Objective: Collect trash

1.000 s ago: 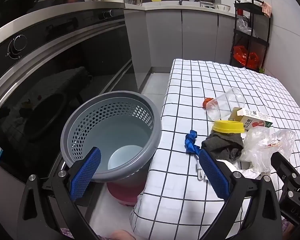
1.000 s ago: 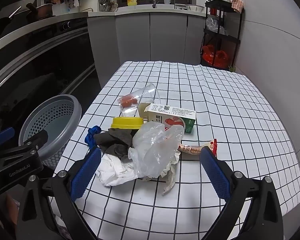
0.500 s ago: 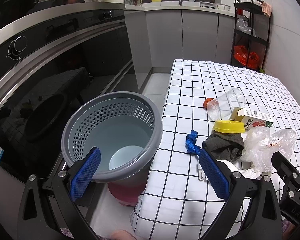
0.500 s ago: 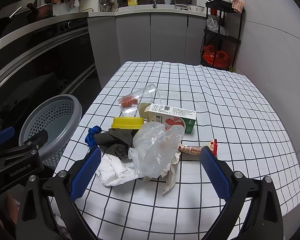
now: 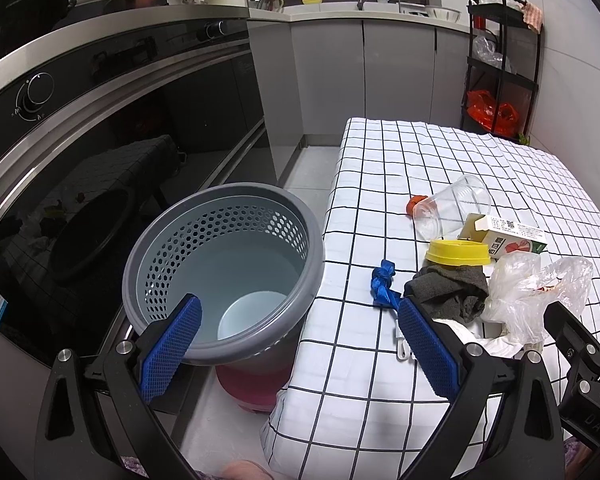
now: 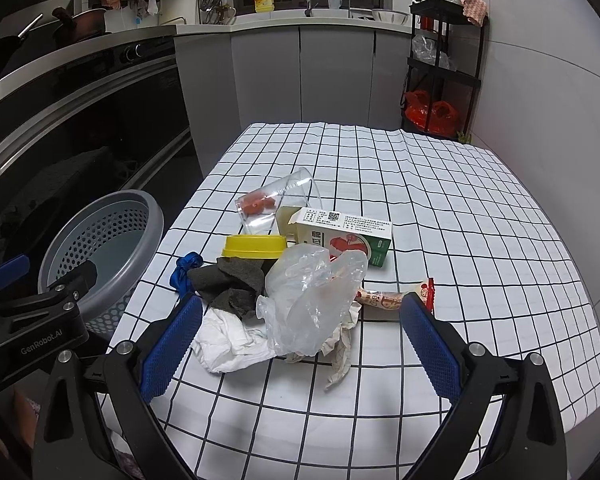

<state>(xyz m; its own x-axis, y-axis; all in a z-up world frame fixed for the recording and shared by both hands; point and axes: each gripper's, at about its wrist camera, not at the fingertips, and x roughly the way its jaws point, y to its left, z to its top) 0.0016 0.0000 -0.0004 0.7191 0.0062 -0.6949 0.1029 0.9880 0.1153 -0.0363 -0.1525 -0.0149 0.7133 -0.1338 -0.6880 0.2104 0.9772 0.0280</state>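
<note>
Barely shifted since a second ago: same trash pile, same bin, both grippers about where they were. Left gripper (image 5: 296, 338) held over the gap between bin (image 5: 224, 280) and desk (image 6: 440, 208), jaws wide open, gripping nothing. Right gripper (image 6: 300, 340) low over the near desk edge, jaws likewise wide open and empty, straddling the pile without touching it. Grey perforated bin on the floor just beside the desk's left edge, only a pale disc visible at its bottom. Trash clustered near that edge: clear cup (image 6: 278, 206) on its side with something red inside, carton (image 6: 344, 236) just right of it, yellow lid (image 6: 254, 246) in front, dark rag (image 6: 230, 284), blue ribbon (image 6: 184, 270), clear bag (image 6: 312, 300) on top, white tissue (image 6: 228, 340) beneath, wrapper (image 6: 396, 298) to the right.
</note>
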